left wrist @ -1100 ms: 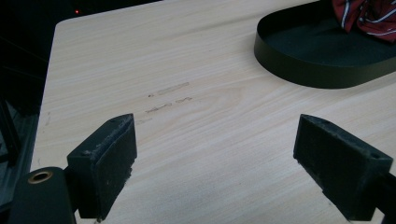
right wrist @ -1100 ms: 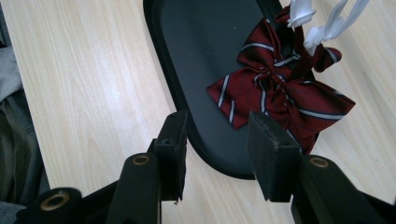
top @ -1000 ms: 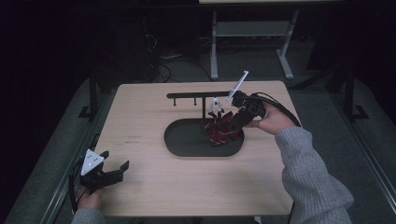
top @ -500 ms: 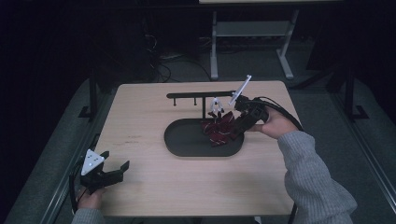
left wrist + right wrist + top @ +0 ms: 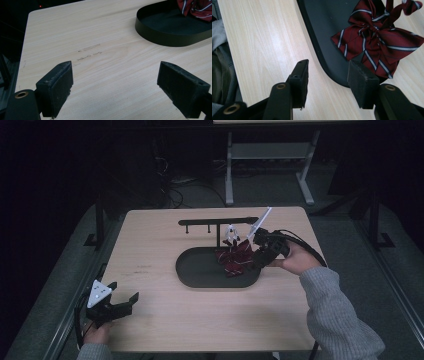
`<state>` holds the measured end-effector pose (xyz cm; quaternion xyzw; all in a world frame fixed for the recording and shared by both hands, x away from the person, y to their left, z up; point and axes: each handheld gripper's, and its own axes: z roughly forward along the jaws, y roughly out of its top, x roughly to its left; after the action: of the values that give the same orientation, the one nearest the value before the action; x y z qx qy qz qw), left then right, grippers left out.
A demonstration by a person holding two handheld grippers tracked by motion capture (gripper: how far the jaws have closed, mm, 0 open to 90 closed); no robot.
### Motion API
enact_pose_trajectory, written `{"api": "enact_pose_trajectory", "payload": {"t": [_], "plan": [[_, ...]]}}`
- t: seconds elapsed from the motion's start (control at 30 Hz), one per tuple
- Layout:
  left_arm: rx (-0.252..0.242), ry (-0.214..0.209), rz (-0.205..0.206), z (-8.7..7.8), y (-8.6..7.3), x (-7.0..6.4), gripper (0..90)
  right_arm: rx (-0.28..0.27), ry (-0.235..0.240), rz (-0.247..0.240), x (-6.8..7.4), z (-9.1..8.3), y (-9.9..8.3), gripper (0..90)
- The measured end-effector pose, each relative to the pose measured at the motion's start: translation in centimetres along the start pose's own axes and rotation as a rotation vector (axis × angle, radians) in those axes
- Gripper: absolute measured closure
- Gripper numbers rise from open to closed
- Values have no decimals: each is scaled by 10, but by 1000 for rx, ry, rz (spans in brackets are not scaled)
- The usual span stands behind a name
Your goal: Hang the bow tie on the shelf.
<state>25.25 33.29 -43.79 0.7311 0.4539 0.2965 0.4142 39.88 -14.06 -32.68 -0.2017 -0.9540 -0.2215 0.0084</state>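
Right tongs (image 5: pixel 327 82) spread, astride the rim of the black oval tray (image 5: pixel 200 270), empty beside the striped maroon bow (image 5: pixel 377 42) lying at the tray's right end; left tongs (image 5: pixel 115 87) spread wide over bare table (image 5: pixel 100 50).

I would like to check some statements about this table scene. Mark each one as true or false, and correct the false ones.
1. The dark red striped fabric bow lies in the black oval tray. True.
2. The right gripper is shut on the bow. False: its jaws stand open with nothing between them, at the tray's rim.
3. The left gripper is open above bare light wooden table. True.
4. The bow sits at the tray's left end in the high view. False: it is at the right end, near the right gripper.
5. A black rack stands behind the tray. True.
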Motion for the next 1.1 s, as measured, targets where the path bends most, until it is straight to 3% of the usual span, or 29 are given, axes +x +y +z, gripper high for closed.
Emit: {"api": "enact_pose_trajectory", "payload": {"t": [0.43,1.1], "plan": [[-1,1,-1,0,0,0,128,-12,1,-5,6,7,-12,468],[1,3,5,0,0,-1,128,-28,13,27,11,13,-36,439]]}}
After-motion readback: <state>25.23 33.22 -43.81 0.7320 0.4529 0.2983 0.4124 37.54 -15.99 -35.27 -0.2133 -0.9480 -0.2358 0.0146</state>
